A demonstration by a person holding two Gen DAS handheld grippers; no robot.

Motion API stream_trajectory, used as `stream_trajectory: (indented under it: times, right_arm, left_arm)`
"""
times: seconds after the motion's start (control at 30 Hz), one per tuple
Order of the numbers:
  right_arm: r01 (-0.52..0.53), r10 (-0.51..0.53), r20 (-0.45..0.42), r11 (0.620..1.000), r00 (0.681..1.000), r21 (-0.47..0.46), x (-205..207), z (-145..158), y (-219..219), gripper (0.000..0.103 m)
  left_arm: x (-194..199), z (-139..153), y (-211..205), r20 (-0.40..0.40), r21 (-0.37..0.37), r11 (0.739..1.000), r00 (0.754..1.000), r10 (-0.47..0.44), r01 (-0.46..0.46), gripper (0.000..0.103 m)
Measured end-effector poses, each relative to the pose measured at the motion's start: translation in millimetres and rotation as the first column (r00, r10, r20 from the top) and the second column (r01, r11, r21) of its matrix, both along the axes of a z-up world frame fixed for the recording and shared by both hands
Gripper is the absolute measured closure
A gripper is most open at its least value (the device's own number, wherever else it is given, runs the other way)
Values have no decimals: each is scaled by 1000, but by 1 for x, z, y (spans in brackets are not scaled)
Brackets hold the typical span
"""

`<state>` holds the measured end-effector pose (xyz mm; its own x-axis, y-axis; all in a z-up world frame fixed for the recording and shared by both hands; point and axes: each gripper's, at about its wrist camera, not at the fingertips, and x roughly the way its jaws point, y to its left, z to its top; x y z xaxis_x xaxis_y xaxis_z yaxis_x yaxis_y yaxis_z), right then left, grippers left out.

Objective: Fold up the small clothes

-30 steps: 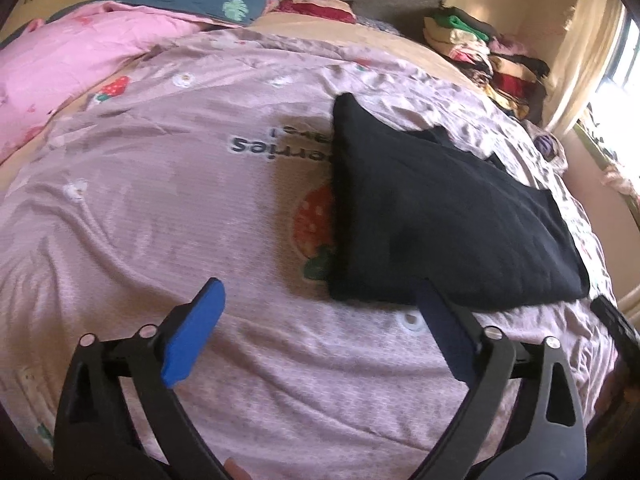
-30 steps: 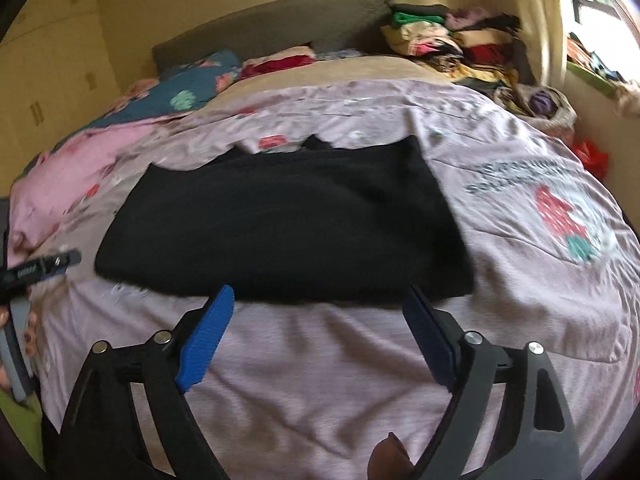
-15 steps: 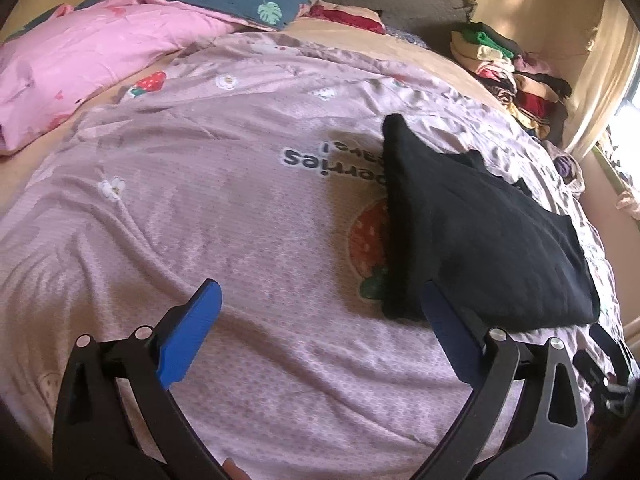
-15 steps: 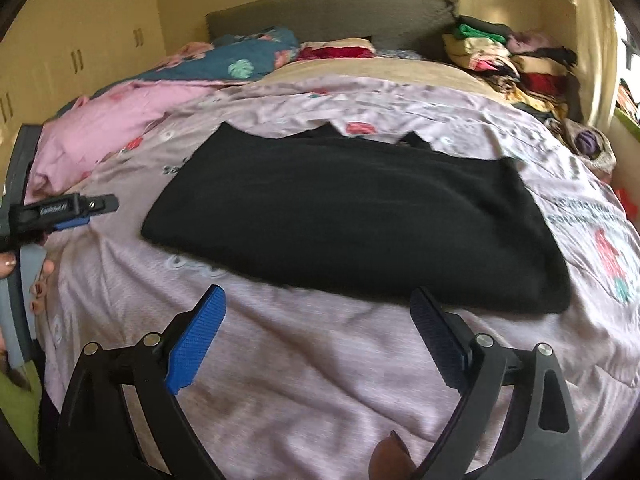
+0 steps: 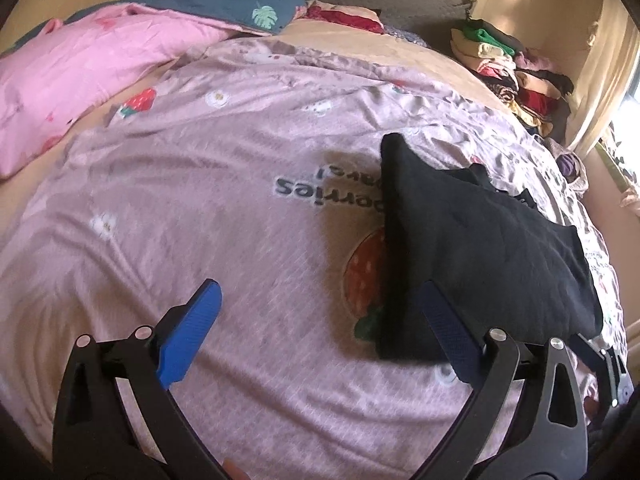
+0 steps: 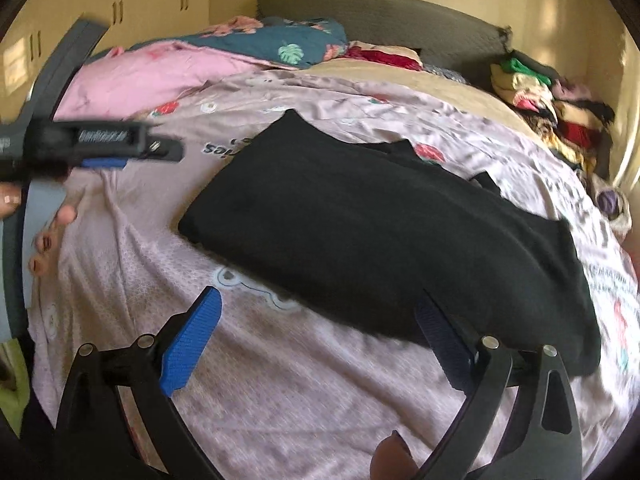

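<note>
1. Folded black knit garment (image 5: 480, 240) lies flat on the mauve strawberry-print bed sheet (image 5: 200, 200), towards the sheet's right side in the left wrist view (covers part of a printed strawberry).
2. Left gripper (image 5: 320, 328): blue-padded jaws spread wide, nothing betw. them; its right pad overlaps the garment's near edge in view, contact unclear.
3. Right gripper (image 6: 320, 336): jaws also wide apart, empty, just short of the garment.
4. Pink quilt (image 6: 160, 76) and stacked folded clothes (image 6: 540, 104) sit at the bed's far end.

The left gripper (image 5: 320, 316) hangs wide open over the pink bedspread (image 5: 200, 200), its right finger just beside the folded black garment (image 5: 480, 240).
</note>
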<state>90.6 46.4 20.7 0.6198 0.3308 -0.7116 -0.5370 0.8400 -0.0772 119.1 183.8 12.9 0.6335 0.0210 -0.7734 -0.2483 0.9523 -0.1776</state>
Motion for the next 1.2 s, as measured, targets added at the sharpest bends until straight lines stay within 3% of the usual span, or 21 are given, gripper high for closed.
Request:
stream_trajectory:
  times: [0.4, 0.7, 1.07, 1.1, 1.2]
  right_arm:
    - [-62, 73, 61, 982, 995, -177, 15, -23, 44, 6]
    - [-66, 97, 93, 954, 991, -294, 42, -47, 70, 6]
    - [-47, 102, 162, 948, 982, -314, 74, -49, 85, 6]
    - [-48, 109, 179, 948, 978, -315, 74, -47, 84, 8]
    - [-62, 122, 192, 955, 974, -290, 69, -42, 79, 28]
  left_arm:
    - [52, 12, -9, -1, 92, 995, 999, -45, 44, 10]
    - [84, -1, -3, -41, 81, 995, 998, -48, 51, 10]
    - [102, -17, 4, -60, 35, 998, 997, -48, 50, 10]
    - [103, -18, 5, -58, 19, 999, 997, -45, 46, 10]
    - [108, -18, 7, -38, -42, 998, 998, -49, 47, 10]
